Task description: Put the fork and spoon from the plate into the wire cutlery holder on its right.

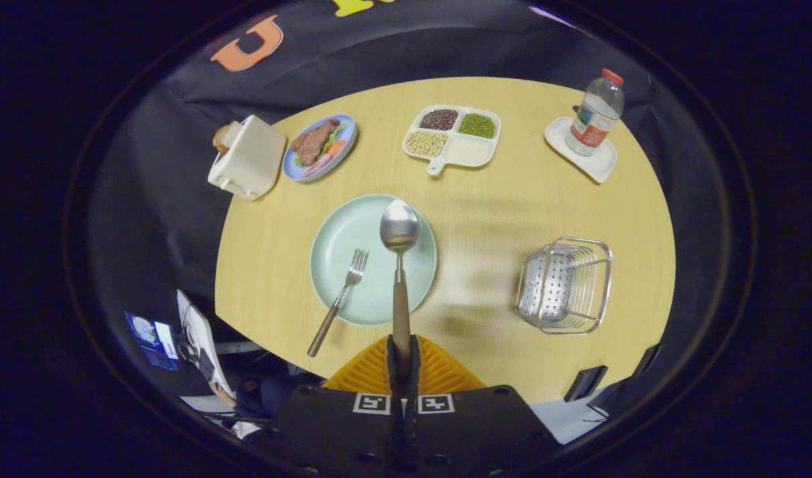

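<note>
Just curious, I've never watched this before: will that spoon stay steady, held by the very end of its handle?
Probably stiff: the spoon juts straight out from the gripper. Its metal bowl looks heavier than the slim handle, so it might droop or swivel. The smooth handle could slip.

It was a staged recording booth: black cloth wall (406, 46) behind a round wooden table (498, 199) set with dishes and food.

Lower end of the spoon (400, 229) handle hidden between the closed tongs (402, 358). Near rim of the tabletop (485, 219) covered by the tongs' body. Bread behind the toaster (246, 158) half hidden. Small screen (155, 340) below too blurred to make out.
</note>
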Demonstrator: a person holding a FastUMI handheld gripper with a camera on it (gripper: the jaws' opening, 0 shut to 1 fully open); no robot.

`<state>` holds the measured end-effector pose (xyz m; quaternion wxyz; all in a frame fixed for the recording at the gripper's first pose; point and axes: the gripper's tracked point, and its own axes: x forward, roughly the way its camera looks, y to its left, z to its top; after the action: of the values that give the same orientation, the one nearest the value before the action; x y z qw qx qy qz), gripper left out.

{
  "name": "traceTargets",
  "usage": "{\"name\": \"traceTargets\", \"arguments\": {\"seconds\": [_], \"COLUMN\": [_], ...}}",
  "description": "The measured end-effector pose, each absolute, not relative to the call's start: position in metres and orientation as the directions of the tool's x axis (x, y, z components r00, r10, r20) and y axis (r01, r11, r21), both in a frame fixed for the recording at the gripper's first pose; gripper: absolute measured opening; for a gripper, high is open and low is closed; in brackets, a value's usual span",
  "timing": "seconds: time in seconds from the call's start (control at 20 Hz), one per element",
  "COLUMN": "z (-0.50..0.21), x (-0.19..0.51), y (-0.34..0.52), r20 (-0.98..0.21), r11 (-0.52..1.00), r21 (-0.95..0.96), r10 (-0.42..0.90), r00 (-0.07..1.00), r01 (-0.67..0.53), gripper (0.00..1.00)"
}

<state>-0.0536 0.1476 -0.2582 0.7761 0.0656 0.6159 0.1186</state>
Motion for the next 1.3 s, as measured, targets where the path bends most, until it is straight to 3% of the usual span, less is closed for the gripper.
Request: {"name": "traceTargets", "arguments": {"seconds": [0.25,0.5,1.05,1.3], "z": [-0.214,-0.217,-0.277,-0.286], "x": [-0.058,-0.084,-0.086,-0.07], "y": [0.068,0.01,0.015,0.017], "r20": [-0.944,-0.968,-0.975,-0.981], "r11": [0.975,0.983,0.947,0.943], "r21": [0.219,0.179,0.202,0.183], "r10": [0.219,0.169,0.218,0.195], "r00": [0.248,0.185,-0.037,-0.016], "r01": [-0.026,0.042,0.249,0.277], "gripper": [0.0,0.0,0.0,0.06]}}
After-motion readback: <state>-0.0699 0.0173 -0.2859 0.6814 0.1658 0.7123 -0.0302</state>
